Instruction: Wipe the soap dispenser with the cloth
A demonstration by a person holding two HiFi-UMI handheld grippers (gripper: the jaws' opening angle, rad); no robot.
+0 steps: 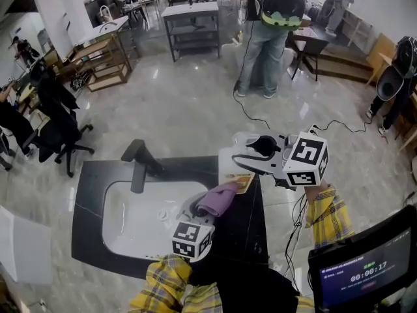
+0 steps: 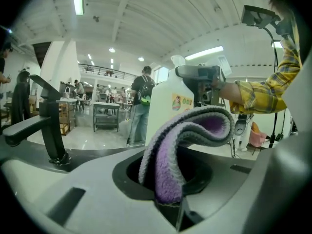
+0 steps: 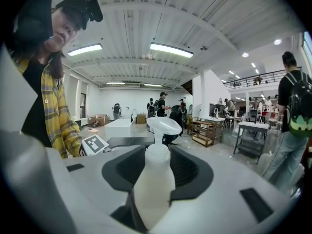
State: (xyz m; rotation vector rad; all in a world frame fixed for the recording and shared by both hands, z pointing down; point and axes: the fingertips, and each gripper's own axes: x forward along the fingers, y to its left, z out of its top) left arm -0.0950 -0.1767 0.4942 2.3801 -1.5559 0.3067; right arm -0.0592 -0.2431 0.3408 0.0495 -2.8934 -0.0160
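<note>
The white soap dispenser [image 1: 233, 177], with an orange label, stands on the black counter [image 1: 246, 235] right of the sink. My right gripper [image 1: 243, 165] reaches over its top. In the right gripper view the dispenser [image 3: 155, 179] stands upright between the jaws of the right gripper [image 3: 151, 204], which hold its upper body, with the pump head [image 3: 164, 126] above. My left gripper [image 1: 202, 212] is shut on a folded purple cloth [image 1: 218, 200] just left of the dispenser. In the left gripper view the cloth [image 2: 185, 145] arches out of the left gripper [image 2: 170, 200], with the dispenser [image 2: 168, 108] close behind.
A white sink basin [image 1: 130, 222] with a black faucet [image 1: 138, 165] lies left of the cloth. A monitor [image 1: 365, 266] stands at the lower right. A person with a backpack [image 1: 268, 31] stands on the floor beyond the counter, among tables and chairs.
</note>
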